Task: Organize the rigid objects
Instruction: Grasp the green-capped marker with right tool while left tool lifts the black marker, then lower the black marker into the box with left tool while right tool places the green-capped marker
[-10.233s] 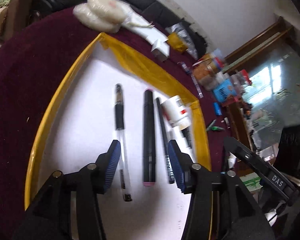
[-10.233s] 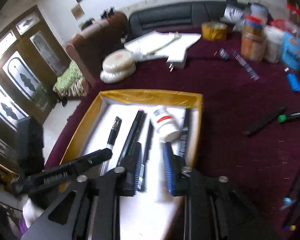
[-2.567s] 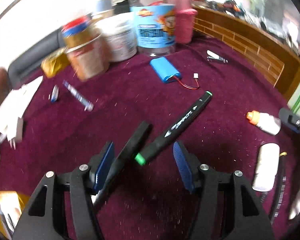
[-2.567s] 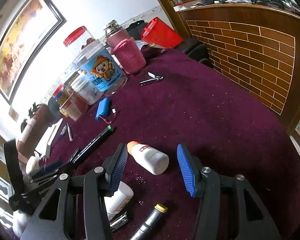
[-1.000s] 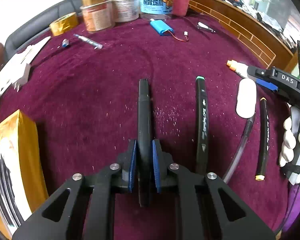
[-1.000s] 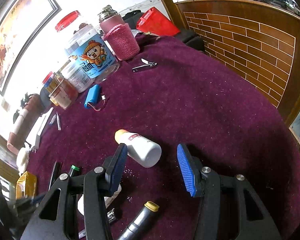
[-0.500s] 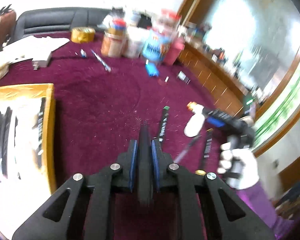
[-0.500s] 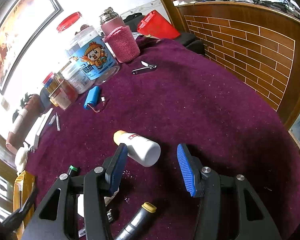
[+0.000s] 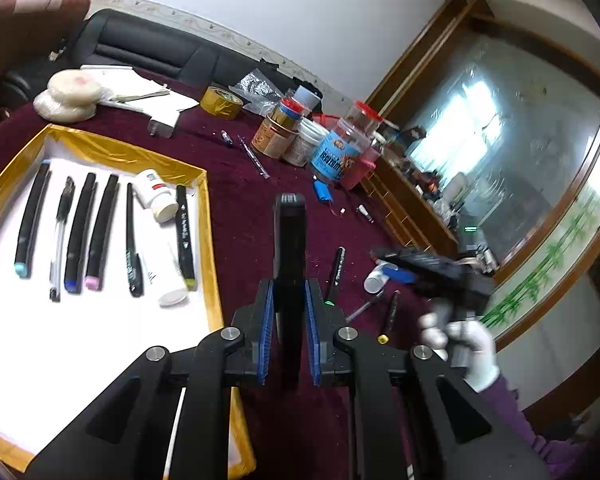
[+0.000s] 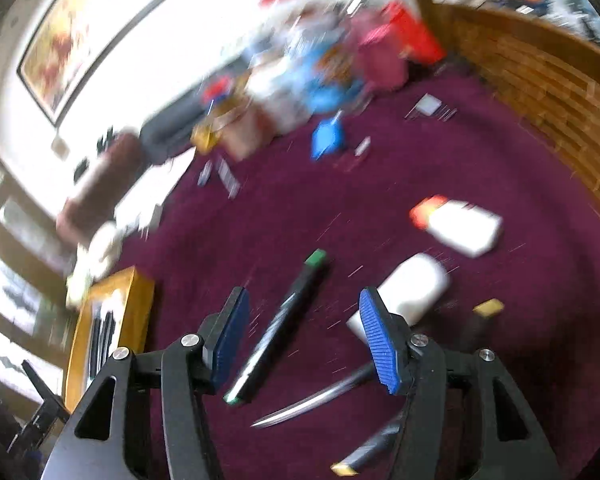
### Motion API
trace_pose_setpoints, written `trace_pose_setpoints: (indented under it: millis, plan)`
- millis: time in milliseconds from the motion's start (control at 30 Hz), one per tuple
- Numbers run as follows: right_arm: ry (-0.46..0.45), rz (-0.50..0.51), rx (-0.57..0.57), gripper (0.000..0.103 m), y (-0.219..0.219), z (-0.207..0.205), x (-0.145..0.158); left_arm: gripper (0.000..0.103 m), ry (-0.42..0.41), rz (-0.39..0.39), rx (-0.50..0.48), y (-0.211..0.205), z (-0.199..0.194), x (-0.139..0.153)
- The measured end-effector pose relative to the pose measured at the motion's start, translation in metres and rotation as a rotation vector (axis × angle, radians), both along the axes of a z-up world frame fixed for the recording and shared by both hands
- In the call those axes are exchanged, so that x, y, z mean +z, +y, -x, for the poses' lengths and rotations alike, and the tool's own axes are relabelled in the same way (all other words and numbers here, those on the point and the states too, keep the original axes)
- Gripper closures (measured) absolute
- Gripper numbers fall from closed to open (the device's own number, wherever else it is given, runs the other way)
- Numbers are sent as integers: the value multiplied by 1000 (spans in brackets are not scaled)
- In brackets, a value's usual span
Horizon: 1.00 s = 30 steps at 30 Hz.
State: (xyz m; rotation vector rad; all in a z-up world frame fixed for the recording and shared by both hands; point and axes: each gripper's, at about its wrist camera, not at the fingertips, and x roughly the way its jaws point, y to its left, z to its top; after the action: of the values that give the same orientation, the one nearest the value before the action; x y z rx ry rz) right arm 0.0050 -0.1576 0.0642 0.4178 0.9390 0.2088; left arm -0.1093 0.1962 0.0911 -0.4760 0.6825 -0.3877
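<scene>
The left gripper [image 9: 288,328] has its jaws clenched on a black marker [image 9: 289,248], long axis pointing far. The right gripper [image 10: 304,336] has its jaws opening over a green-capped marker [image 10: 284,320] lying diagonally, near-left to far-right, untouched.

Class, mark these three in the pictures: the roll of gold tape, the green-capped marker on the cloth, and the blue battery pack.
roll of gold tape [image 9: 221,103], left wrist view, outer side.
green-capped marker [image 10: 278,326], right wrist view, mid-barrel.
blue battery pack [image 9: 323,191], left wrist view, top face.

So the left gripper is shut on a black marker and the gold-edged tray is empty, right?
Not quite. The left gripper is shut on a black marker, but the gold-edged tray is not empty: the left wrist view shows a row of pens and two white bottles in it.
</scene>
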Motion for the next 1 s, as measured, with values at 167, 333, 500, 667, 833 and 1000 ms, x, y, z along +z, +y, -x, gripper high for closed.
trace_pose_setpoints:
  millis: [167, 333, 500, 667, 833, 1000]
  plan:
    - [105, 138, 34, 51, 52, -26, -33, 91, -29, 42, 24, 25, 23, 4]
    - [95, 267, 52, 89, 76, -28, -39, 91, -71, 46, 73, 57, 47, 17]
    - [79, 166, 85, 90, 67, -16, -29, 91, -72, 42, 137, 99, 66, 18]
    - [16, 4, 169, 90, 74, 8, 6, 91, -17, 29, 187, 132, 70, 4]
    - [-25, -121, 320, 90, 116, 31, 35, 91, 32, 39, 206, 155, 74, -10]
    - [38, -204, 493, 90, 180, 41, 30, 90, 81, 11, 164, 159, 76, -17]
